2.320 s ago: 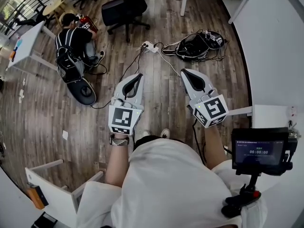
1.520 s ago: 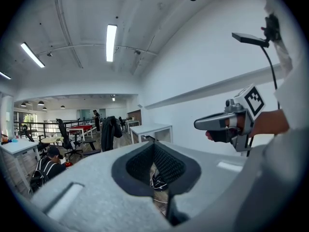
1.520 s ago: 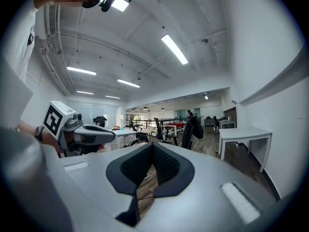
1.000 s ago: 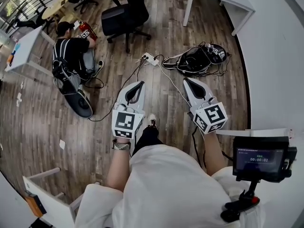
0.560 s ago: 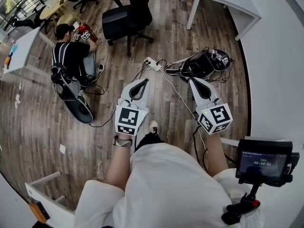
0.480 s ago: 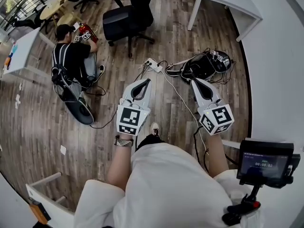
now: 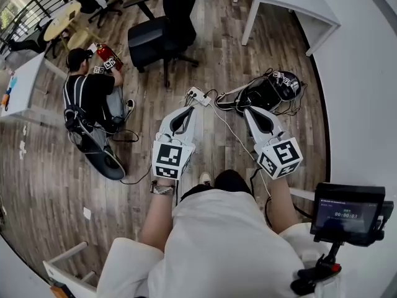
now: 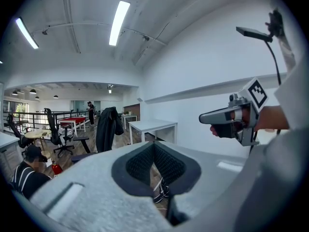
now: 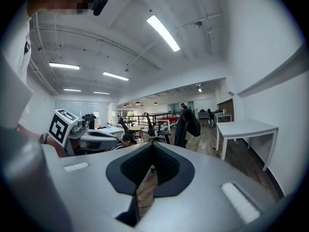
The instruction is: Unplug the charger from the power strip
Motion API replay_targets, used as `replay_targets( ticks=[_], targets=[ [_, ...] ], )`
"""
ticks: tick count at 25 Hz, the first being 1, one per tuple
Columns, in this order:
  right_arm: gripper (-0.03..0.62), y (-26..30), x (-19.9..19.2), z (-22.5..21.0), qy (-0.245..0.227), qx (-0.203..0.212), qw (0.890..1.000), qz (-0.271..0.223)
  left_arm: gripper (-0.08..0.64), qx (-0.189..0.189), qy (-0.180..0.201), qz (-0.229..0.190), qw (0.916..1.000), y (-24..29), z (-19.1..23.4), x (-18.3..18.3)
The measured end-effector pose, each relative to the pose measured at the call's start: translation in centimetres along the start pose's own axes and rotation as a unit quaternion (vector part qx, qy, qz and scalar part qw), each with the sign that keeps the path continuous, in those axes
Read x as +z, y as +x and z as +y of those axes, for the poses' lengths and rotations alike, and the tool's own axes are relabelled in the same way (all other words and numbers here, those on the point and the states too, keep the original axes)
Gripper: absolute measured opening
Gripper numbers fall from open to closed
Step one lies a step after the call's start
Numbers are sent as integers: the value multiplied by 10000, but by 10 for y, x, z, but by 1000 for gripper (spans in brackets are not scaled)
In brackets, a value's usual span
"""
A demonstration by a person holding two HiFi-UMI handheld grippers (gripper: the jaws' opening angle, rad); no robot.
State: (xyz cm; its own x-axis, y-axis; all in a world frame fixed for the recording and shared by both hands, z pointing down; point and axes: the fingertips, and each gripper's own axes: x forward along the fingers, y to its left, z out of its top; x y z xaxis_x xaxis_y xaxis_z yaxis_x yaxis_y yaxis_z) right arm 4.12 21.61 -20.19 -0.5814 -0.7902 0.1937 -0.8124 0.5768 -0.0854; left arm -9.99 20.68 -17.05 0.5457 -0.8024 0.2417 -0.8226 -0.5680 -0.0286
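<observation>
A white power strip lies on the wooden floor with plugs and dark cables running from it; which one is the charger I cannot tell. My left gripper hangs just short of the strip, jaws shut and empty. To its right, my right gripper is also shut and empty, near the white cable. In the left gripper view the left gripper has its pads together, and a bit of white strip shows through the gap below. In the right gripper view the right gripper is closed over bare floor.
A black bag tangled with cables lies right of the strip. A black office chair stands behind it, and a person sits on the floor at the left. A white table and the wall bound the right side.
Both grippers have travelled forward over the floor and now sit close to the power strip. Their jaws have stayed shut.
</observation>
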Motion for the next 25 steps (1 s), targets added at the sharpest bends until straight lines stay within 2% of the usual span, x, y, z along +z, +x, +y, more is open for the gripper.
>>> replay_targets(
  ticks=[9, 14, 19, 25],
  targets=[
    [2, 28, -1, -22, 23, 26, 9999, 132, -2, -81, -33, 26, 10000, 37, 10, 9],
    [2, 59, 0, -89, 118, 77, 9998, 164, -2, 30, -103, 210, 9997, 108, 14, 11],
    [2, 73, 5, -130, 52, 77, 9998, 187, -3, -1, -66, 212, 9998, 148, 11, 18],
    [2, 73, 10, -136, -35, 87, 9998, 196, -3, 67, -75, 105, 9999, 150, 17, 23]
  ],
)
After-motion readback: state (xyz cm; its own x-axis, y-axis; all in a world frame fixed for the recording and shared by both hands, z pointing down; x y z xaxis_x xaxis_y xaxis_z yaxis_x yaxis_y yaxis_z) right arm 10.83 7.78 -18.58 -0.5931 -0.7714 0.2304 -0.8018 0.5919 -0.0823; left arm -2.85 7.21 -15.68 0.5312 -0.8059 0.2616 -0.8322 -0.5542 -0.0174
